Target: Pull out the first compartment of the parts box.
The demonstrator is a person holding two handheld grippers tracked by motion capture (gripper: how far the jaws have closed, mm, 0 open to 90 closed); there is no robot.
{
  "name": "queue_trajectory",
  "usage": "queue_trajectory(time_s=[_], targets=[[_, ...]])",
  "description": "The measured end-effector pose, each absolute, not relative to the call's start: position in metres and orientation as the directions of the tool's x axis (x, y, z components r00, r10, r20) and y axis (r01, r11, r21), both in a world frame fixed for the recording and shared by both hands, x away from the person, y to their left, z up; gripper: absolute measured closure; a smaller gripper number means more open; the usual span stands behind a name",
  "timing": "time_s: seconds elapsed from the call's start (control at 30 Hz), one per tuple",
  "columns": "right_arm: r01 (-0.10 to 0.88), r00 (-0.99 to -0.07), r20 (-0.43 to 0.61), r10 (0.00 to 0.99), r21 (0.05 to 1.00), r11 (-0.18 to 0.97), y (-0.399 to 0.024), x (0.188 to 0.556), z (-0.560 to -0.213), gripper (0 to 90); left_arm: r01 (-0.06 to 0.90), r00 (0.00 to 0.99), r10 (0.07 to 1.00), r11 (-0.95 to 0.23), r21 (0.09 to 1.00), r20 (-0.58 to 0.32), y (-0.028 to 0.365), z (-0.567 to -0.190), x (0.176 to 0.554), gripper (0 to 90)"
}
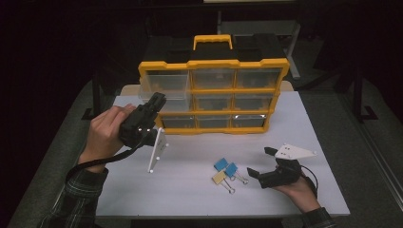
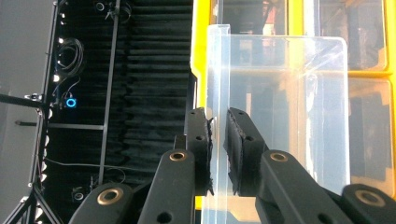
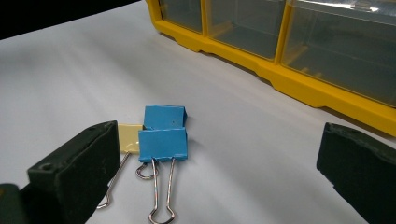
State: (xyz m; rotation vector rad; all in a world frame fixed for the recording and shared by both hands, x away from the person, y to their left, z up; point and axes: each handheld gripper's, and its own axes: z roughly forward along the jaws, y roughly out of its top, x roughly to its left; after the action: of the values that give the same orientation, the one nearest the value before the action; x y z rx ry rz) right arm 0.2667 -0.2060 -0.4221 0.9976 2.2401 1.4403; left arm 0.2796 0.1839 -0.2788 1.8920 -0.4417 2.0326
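Drawers of clear plastic fill the yellow organizer (image 1: 214,97) at the back of the white tabletop (image 1: 190,190), three across and three down under a yellow carry handle (image 1: 212,42). Its upper-left drawer (image 1: 164,85) stands pulled partway out of the frame, jutting toward the person's side. The left tool (image 1: 154,103) reaches up to that drawer from the front-left of the organizer, and in the left gripper view its jaws stand narrow, one pad on either face of the drawer's thin clear wall (image 2: 218,93), clamped on it. The left hand (image 1: 107,130) grips the tool's body just in front of the organizer's lower-left corner, with the white three-cornered plate hanging beneath it and the cable trailing back to the checked sleeve (image 1: 78,194).

In front of the organizer, well apart from it and a little right of its middle, three binder clips lie bunched together on the tabletop: two blue binder clips (image 1: 226,167) side by side and a yellow binder clip (image 1: 219,177) touching them on the near side, their wire handles pointing toward the person. The right tool (image 1: 260,162) rests low just to the right of the clips, held in the right hand (image 1: 297,190); its jaws are spread wide with nothing between the pads. In the right gripper view the clips (image 3: 162,135) lie ahead of it, nearer the left-hand jaw, and the organizer's bottom row (image 3: 289,42) runs behind them.
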Motion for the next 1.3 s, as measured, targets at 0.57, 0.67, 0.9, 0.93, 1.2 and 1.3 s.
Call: queue_trajectory(time_s=[0.57, 0.67, 0.9, 0.93, 1.2, 1.3], targets=[[0.392, -0.714, 0.117, 0.690, 0.884, 0.256, -0.206, 0.267, -0.422, 0.0, -0.435, -0.073, 0.062, -0.900, 0.024, 0.995, 0.185, -0.280, 0.280, 70.8], [0.393, -0.714, 0.117, 0.690, 0.883, 0.256, -0.206, 0.267, -0.422, 0.0, -0.431, -0.068, 0.068, -0.902, 0.032, 0.995, 0.186, -0.281, 0.279, 66.4], [0.393, -0.714, 0.118, 0.690, 0.883, 0.256, -0.206, 0.267, -0.423, 0.0, -0.435, -0.057, 0.073, -0.900, 0.041, 0.996, 0.185, -0.282, 0.275, 56.6], [0.392, -0.715, 0.117, 0.689, 0.884, 0.256, -0.206, 0.267, -0.423, 0.0, -0.434, -0.054, 0.073, -0.900, 0.042, 0.996, 0.185, -0.283, 0.275, 55.0], [0.392, -0.715, 0.118, 0.689, 0.884, 0.256, -0.206, 0.268, -0.423, 0.0, -0.432, -0.038, 0.066, -0.901, 0.043, 0.997, 0.183, -0.291, 0.272, 45.4], [0.392, -0.717, 0.116, 0.688, 0.882, 0.260, -0.206, 0.268, -0.423, 0.0, -0.430, -0.036, 0.075, -0.901, 0.052, 0.997, 0.183, -0.294, 0.270, 43.0]])
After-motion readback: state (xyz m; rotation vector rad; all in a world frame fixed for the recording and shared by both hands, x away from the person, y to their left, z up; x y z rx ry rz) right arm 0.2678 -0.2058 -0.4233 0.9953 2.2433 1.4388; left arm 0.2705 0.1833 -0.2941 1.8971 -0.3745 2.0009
